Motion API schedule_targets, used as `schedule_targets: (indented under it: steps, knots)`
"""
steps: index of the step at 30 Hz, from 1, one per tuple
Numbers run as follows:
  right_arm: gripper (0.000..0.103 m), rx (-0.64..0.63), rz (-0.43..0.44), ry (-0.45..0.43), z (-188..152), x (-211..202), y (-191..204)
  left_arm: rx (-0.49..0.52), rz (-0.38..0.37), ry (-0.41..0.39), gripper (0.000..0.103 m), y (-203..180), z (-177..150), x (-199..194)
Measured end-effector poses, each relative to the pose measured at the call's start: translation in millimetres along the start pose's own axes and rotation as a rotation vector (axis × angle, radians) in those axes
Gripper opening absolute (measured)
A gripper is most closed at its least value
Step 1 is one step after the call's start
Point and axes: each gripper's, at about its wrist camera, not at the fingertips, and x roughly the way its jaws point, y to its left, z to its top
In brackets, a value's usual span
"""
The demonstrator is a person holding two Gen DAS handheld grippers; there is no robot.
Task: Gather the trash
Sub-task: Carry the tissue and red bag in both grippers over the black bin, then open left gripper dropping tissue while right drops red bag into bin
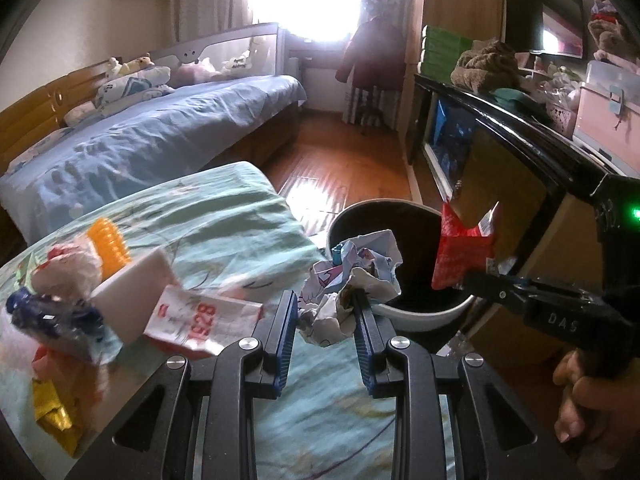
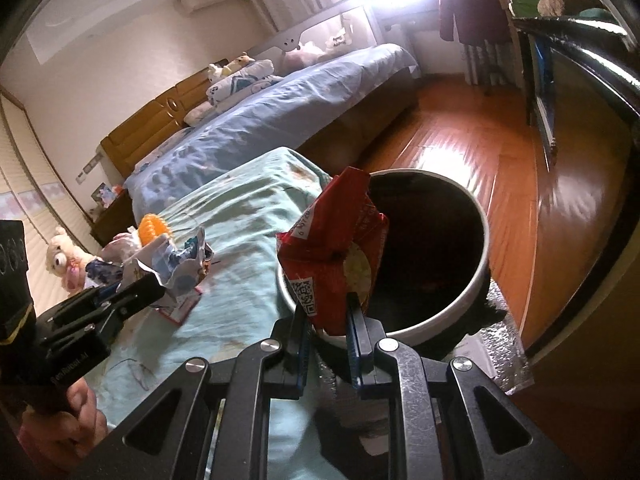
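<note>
A white bin [image 2: 476, 280] with a dark inside fills the middle right of the right wrist view. The right claw [image 2: 328, 320] clenches a red wrapper [image 2: 332, 248] over the bin's near-left rim. In the left wrist view the left claw [image 1: 326, 312] grips crumpled paper [image 1: 352, 276] at the rim, slightly farther out.

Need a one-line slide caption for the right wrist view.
Right gripper holds a red snack wrapper at the white bin's rim; left gripper carries crumpled paper.
</note>
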Motion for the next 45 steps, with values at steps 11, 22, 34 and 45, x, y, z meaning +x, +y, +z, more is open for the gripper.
schedule_targets:
  steps: [11,22,34,45]
  knots:
    - [0.016,0.006,-0.027,0.013,12,10,-20,0.015,-0.014,0.031,0.027,-13,21,37]
    - [0.016,0.0,-0.039,0.03,23,21,-34,0.017,-0.026,0.059,0.027,-26,35,67]
    - [0.016,0.017,-0.052,0.049,31,29,-51,0.017,-0.02,0.09,0.029,-28,41,88]
    - [0.033,0.016,-0.069,0.061,35,32,-54,0.015,-0.018,0.097,0.048,-35,43,90]
